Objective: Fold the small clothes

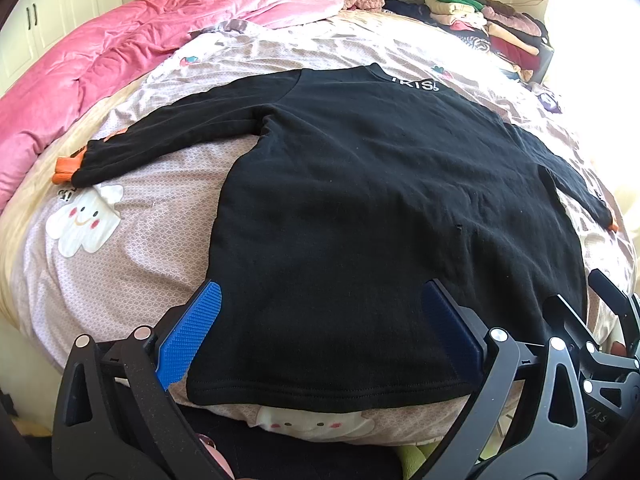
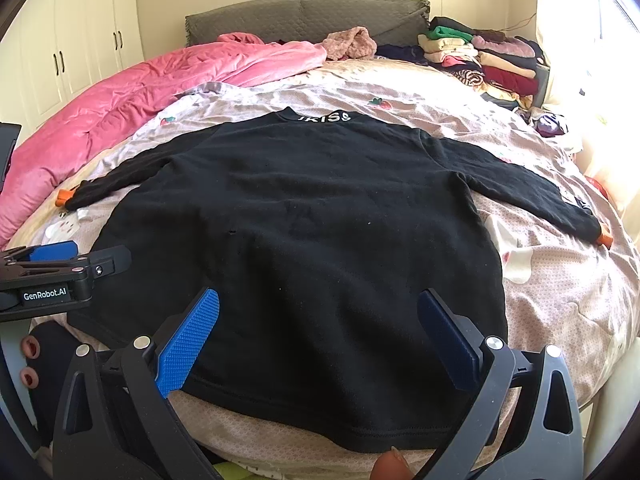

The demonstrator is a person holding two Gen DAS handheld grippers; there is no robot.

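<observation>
We are holding both grippers over the near hem of the shirt [image 1: 360,200], a black long-sleeved top lying flat on the bed [image 1: 132,248] with its collar pointing away from us toward the headboard [image 2: 304,16]. Our left gripper [image 1: 320,340] is hovering with its fingers [image 1: 192,332] spread wide, one blue pad sitting just off the shirt's left edge and the other over the black fabric, gripping nothing. Our right gripper [image 2: 318,340] is doing the same near the hem's middle, its fingers [image 2: 188,340] standing wide apart above the shirt and holding nothing. Both sleeves are stretching out sideways from the shirt's body, each ending in an orange cuff [image 1: 68,166]; the other cuff [image 2: 604,236] is showing at the shirt's right. White lettering is running across the collar [image 2: 324,117]. Beyond the shirt's left sleeve a pink quilt [image 1: 100,56] is lying bunched, and beyond its right shoulder a pile of clothes [image 2: 480,56] is stacking up by the headboard. In the right wrist view we are seeing the left gripper's body to the shirt's left, bearing a label [image 2: 44,295].
</observation>
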